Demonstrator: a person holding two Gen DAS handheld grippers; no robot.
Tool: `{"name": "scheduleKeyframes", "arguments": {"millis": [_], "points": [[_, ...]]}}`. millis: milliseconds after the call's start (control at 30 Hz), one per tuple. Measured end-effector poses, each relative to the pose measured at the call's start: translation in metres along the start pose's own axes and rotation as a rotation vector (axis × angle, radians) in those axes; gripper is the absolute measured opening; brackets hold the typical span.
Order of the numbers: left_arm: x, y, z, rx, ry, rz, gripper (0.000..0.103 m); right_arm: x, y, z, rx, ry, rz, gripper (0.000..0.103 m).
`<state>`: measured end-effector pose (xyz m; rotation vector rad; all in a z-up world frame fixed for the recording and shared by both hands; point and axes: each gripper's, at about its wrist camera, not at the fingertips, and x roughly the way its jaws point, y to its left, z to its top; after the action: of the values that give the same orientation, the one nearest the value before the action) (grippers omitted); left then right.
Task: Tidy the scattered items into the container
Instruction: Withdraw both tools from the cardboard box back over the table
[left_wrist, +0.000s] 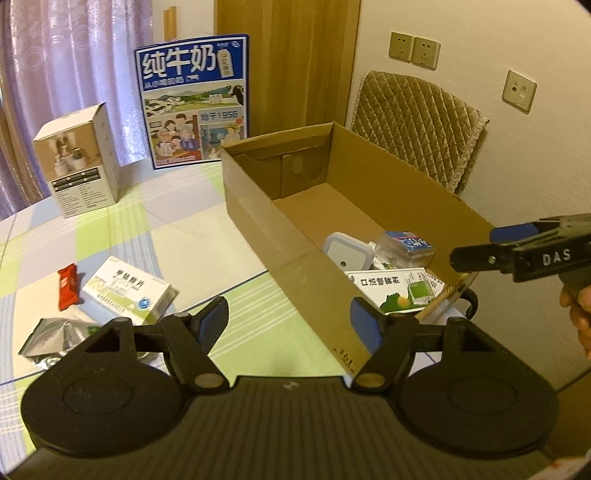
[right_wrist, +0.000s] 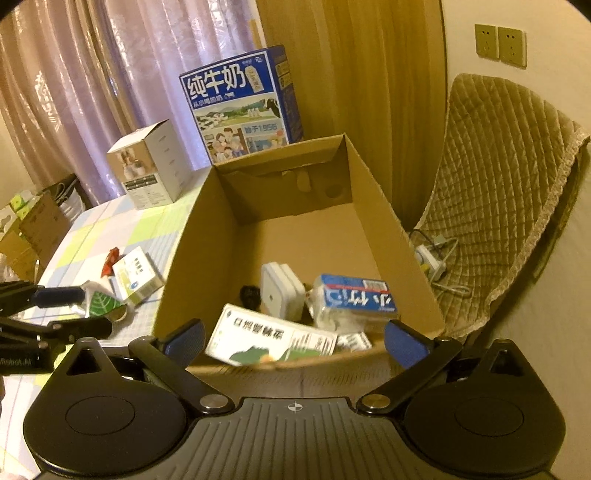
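On the table (left_wrist: 122, 229), left of the cardboard box (left_wrist: 258, 221), you still have a red sachet (left_wrist: 68, 286), a white-and-green medicine box (left_wrist: 127, 293) lying flat with its long axis slanting toward the near edge, and a crumpled silver foil pouch (left_wrist: 55, 338) nearest you, partly hidden behind your left gripper (left_wrist: 288, 321). That gripper, part open and empty, has all three just left of its fingers, so it is the nearer hand. Your right gripper (right_wrist: 293, 338) hangs wide open and empty over the box's near wall, above the tilted green-and-white carton (right_wrist: 266, 338), blue-labelled pack (right_wrist: 354, 299) and white device (right_wrist: 280, 291); a dark object beside that device I cannot identify.
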<state>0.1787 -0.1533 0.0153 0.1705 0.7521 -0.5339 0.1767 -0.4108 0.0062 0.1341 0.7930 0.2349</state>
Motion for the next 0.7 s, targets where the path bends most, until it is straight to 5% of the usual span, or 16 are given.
{"name": "scheduleKeyframes", "arguments": {"millis": [367,700], "points": [[-0.057,0.040,-0.039,-0.060,0.006,0.098,0.079,-0.032,0.047,-0.007,-0.030,-0.038,0.067,0.101],[-0.119,0.098,-0.094,-0.133,0.016,0.203,0.098,-0.033,0.118,-0.020,-0.102,-0.021,0.173,0.101]]}}
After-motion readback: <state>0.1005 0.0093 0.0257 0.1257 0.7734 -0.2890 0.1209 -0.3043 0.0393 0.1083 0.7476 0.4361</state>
